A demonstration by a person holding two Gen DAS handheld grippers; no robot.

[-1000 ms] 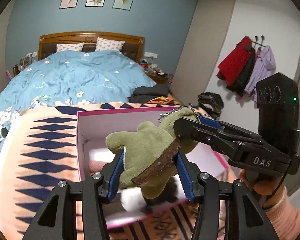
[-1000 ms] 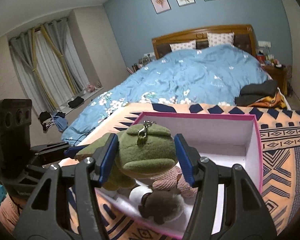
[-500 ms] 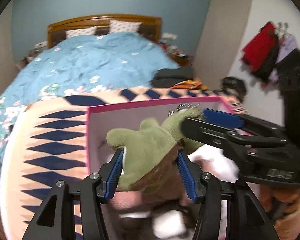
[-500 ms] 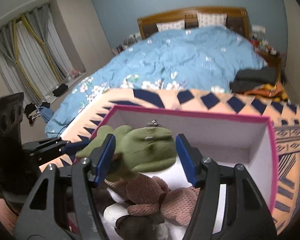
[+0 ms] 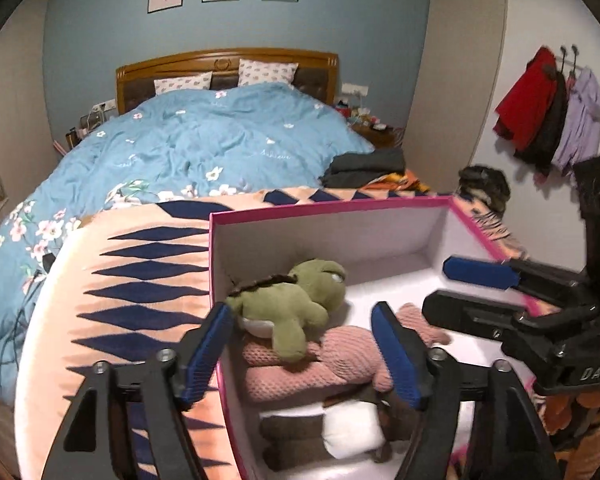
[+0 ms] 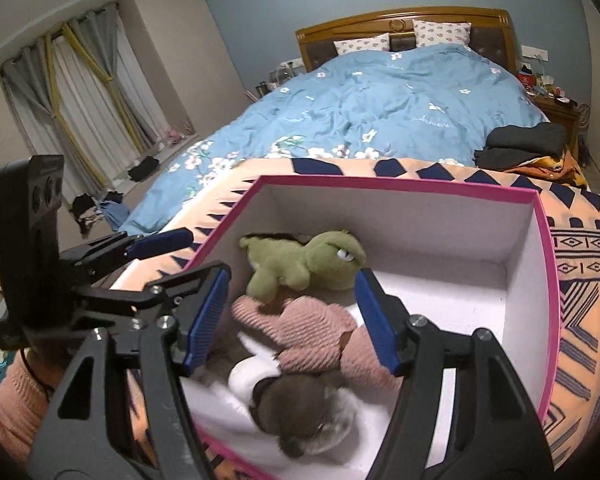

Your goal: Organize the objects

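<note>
A green turtle plush [image 5: 292, 304] [image 6: 300, 260] lies loose in the pink-rimmed box [image 5: 340, 205] [image 6: 400, 184], resting on a pink knitted plush [image 5: 340, 360] [image 6: 312, 328]. A brown and white plush [image 5: 352, 428] [image 6: 300, 404] fills the box's near end. My left gripper [image 5: 300, 312] [image 6: 200, 252] hovers just behind the turtle with its jaws opening; the pads do not touch it, and its left finger hangs outside the box wall. My right gripper [image 6: 292, 280] [image 5: 444, 286] stands open over the box, its pads clear of the turtle.
The box sits on an orange blanket with navy diamonds [image 5: 140, 280] at the foot of a bed with a blue floral duvet [image 5: 220, 140]. Folded dark clothes [image 5: 364, 164] lie at the back right. Coats [image 5: 548, 108] hang on the right wall.
Both grippers carried the turtle plush down into the box and spread their jaws. The turtle has dropped free and now lies on the pink plush.
</note>
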